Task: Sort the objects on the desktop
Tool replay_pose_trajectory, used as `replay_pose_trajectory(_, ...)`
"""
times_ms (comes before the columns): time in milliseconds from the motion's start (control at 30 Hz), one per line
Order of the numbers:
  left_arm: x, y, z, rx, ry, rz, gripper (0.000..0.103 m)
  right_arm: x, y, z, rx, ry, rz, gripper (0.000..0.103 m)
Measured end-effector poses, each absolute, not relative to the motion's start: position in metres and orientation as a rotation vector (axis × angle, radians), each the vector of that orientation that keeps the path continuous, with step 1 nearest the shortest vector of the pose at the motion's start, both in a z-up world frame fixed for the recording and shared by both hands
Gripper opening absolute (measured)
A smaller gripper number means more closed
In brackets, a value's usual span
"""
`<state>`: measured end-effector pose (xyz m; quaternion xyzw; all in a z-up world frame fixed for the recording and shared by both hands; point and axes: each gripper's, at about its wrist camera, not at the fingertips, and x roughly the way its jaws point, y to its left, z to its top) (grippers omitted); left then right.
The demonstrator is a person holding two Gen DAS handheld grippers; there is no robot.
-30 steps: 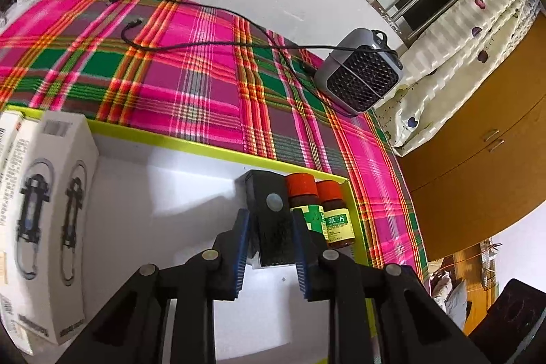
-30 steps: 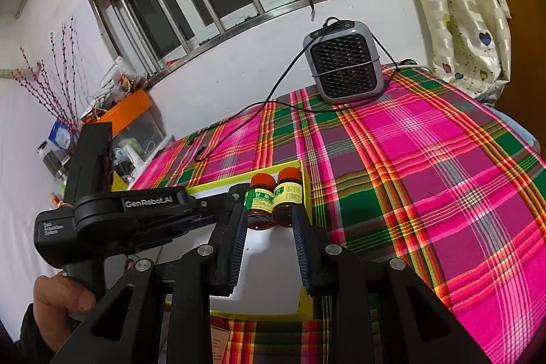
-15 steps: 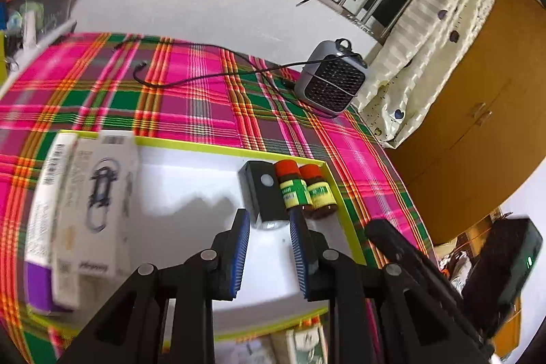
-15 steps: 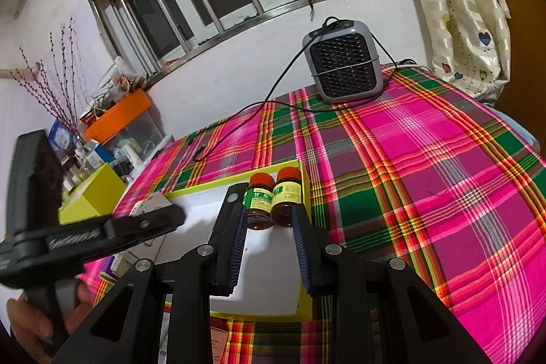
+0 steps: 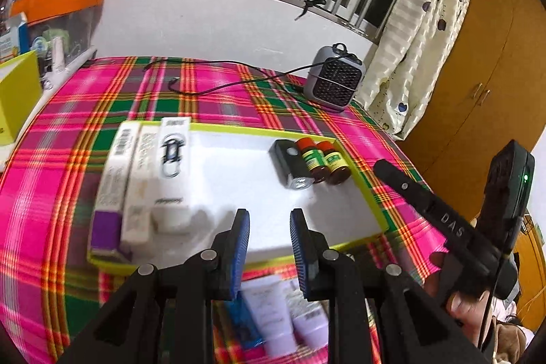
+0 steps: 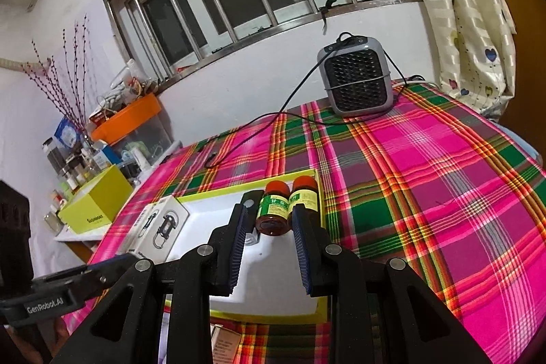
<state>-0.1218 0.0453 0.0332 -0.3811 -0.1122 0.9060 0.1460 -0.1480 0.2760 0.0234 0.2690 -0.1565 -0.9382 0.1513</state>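
A white tray with a yellow-green rim (image 5: 367, 193) lies on the plaid cloth. In it lie a black box (image 5: 290, 164) and two brown bottles with red caps (image 5: 322, 159) at the right, and several white boxes (image 5: 146, 179) at the left. My left gripper (image 5: 269, 227) is open and empty, raised over the tray's near edge. My right gripper (image 6: 269, 227) is open and empty, above the tray (image 6: 204, 193), with the bottles (image 6: 286, 205) seen between its fingers further off. Tubes (image 5: 273, 312) lie on the cloth below the left gripper.
A grey fan heater (image 6: 356, 81) with a black cable (image 5: 218, 87) stands at the back of the table. A yellow-green box (image 6: 99, 203) and a cluttered shelf sit at the left. The right gripper body (image 5: 443, 224) shows at the right of the left wrist view.
My left gripper has let go of the black box, left it beside the bottles and drawn back and up from the tray. The right gripper has hardly moved.
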Motion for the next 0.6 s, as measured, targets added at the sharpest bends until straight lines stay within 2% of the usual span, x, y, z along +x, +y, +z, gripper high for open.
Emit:
replay_pose_trajectory(267, -0.103, 0.030, 0.028, -1.088, -0.331, 2.653, 0.025, -0.134, 0.266, 0.029, 0.767, -0.410, -2.664, 0.032)
replay_pose_trajectory(600, -0.082, 0.022, 0.011, -1.143, -0.323, 2.667, 0.026, -0.088, 0.242, 0.028, 0.874, -0.265, -2.601, 0.035)
